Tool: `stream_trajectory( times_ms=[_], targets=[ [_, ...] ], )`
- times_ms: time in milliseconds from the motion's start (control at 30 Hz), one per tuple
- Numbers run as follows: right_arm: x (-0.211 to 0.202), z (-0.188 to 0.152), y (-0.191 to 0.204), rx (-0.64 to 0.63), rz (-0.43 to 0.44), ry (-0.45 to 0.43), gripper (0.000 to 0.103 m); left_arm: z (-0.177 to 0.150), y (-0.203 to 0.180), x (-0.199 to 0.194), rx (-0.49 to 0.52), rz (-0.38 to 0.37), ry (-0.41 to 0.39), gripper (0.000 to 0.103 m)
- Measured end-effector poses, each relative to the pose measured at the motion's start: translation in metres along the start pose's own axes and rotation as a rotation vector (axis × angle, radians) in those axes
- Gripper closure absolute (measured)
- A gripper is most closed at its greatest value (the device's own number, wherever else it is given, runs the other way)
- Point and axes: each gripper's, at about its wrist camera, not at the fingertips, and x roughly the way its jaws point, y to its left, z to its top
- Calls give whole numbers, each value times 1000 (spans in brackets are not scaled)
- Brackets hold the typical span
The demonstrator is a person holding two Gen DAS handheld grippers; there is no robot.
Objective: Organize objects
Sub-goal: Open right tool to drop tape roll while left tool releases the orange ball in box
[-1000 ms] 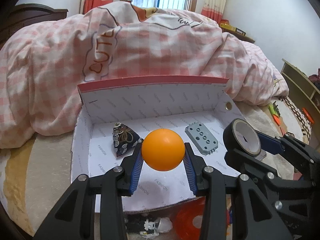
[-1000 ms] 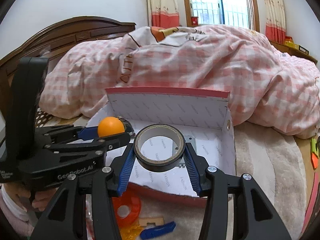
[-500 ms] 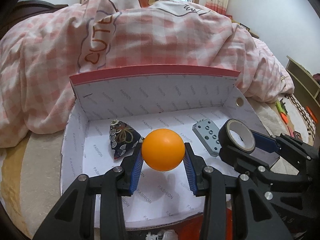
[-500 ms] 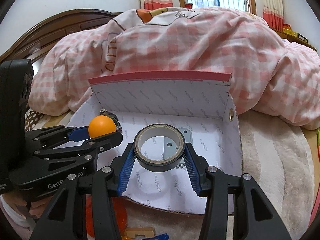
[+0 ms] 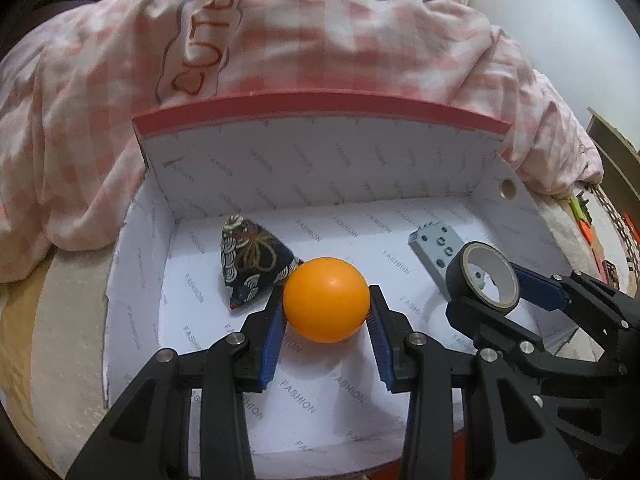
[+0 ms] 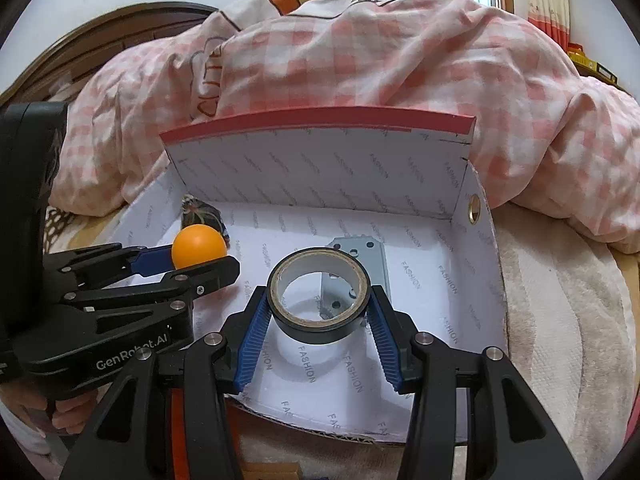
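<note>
My left gripper (image 5: 326,320) is shut on an orange ball (image 5: 326,299) and holds it above the floor of an open white box (image 5: 320,160) with a red rim. My right gripper (image 6: 320,312) is shut on a black tape roll (image 6: 319,300) and holds it over the box's right half. The tape roll also shows in the left wrist view (image 5: 482,278), and the ball shows in the right wrist view (image 6: 199,247). A dark patterned pouch (image 5: 252,258) lies at the box's back left. A grey perforated plate (image 5: 434,244) lies at its back right.
The box (image 6: 316,160) sits on a bed in front of a heaped pink checked quilt (image 5: 280,40). Beige bedding (image 6: 560,300) lies to the right of the box. Small colourful items (image 5: 580,212) lie at the far right. A wooden headboard (image 6: 132,36) stands behind.
Both grippers have moved forward and down over the box, carrying the ball and the tape roll. The box looks larger and closer now.
</note>
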Motion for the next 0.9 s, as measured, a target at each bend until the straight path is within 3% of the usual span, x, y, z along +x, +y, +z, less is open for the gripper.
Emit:
stream_trajectory(
  times_ms=[467,733,900],
  targets=[
    [11,-4,3,3,-16,13,53,0,4,6,0,15,-1,64],
    [2,-5,0,27,6,-50,52,0,6,-1,-25,-12,-10,64],
    [-14,-2,-2,45,5,-107,49,1,-1,-18,4,37,-76,47]
  ],
)
